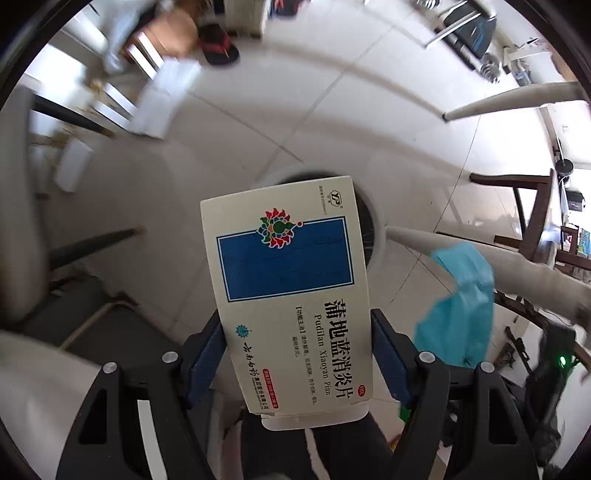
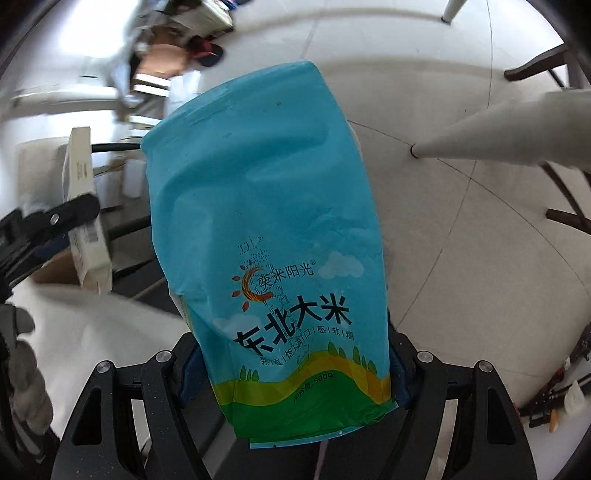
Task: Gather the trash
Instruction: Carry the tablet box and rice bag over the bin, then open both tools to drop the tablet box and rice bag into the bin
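My left gripper is shut on a cream medicine box with a blue panel, its blue pads pressing both long sides. Past the box's far end, a round white-rimmed bin with a dark inside stands on the floor. My right gripper is shut on a blue rice bag, gripped near its green bottom. The bag also hangs at the right of the left wrist view. In the right wrist view, the left gripper and its box show at the left edge. Both grippers point steeply down.
The floor is pale tile. White tapered table legs slant in from the right. A dark wooden chair stands at the right. Red-and-black slippers and cardboard boxes lie far off.
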A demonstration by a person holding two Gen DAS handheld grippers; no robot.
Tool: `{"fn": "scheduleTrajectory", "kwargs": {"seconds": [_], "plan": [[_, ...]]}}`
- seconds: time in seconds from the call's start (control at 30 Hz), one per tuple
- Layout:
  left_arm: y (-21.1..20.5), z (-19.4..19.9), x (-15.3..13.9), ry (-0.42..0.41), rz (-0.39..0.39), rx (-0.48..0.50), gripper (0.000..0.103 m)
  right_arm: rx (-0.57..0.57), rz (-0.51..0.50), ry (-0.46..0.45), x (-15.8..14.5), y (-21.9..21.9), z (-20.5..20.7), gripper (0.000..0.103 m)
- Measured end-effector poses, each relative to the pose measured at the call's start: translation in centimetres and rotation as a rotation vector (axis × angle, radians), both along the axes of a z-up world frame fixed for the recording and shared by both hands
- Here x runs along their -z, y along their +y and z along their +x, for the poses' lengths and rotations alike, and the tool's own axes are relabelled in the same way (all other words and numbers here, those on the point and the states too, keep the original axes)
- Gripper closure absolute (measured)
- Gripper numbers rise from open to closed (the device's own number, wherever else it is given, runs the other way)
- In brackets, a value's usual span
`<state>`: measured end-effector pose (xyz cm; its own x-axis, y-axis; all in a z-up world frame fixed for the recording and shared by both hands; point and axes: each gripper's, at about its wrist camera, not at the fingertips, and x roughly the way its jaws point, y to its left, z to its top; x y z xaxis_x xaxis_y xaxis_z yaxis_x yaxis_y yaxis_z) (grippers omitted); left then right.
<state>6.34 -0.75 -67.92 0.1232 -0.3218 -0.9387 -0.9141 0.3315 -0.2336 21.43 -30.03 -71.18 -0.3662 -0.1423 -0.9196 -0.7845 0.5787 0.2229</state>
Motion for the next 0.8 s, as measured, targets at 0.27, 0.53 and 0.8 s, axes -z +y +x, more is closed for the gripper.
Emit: {"fn": "scheduleTrajectory", "kwargs": {"seconds": [0.27,0.53,0.8], "plan": [[1.1,1.7,12.8,-0.017,-0.183,0.015,0.029,-0.102,-0.074,0.017,14.0,4.4,0.1,0.025],[1.5,0.9,14.1,-0.023,-0.194,-0.025,0.000,-0.209,-0.142,0.021,18.5,6.0,-1.4,0.017],[1.5,-0.5,11.5,0.022,-0.093,-0.041,0.000,-0.228,-0.128,0.015,17.4,7.6,-2.5,0.004]]}}
